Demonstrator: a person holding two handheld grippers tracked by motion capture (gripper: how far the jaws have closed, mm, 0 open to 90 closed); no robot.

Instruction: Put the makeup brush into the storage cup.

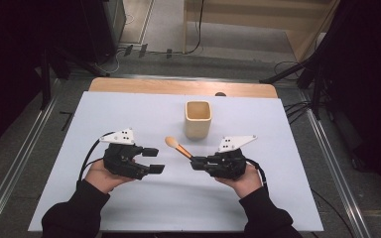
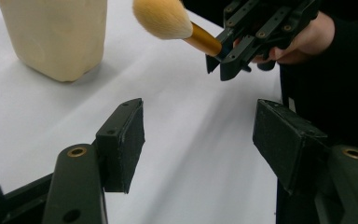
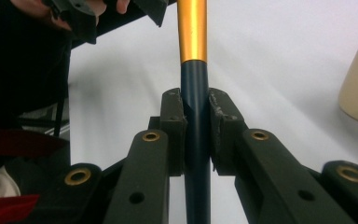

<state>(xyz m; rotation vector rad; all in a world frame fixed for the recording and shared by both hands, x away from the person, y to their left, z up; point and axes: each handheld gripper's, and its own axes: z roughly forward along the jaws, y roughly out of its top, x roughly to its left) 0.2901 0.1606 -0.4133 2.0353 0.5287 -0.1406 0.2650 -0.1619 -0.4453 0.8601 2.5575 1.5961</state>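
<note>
A makeup brush with a tan bristle head, gold ferrule and dark handle is held above the white table sheet. My right gripper is shut on its dark handle, bristles pointing up-left toward a cream square cup. In the left gripper view the brush head hangs beside the cup. My left gripper rests at the left of the sheet, open, with nothing between its pads.
The wooden table edge shows behind the sheet. Metal rails run along both sides, with cables and stands on the floor beyond. Bare sheet lies in front of both hands.
</note>
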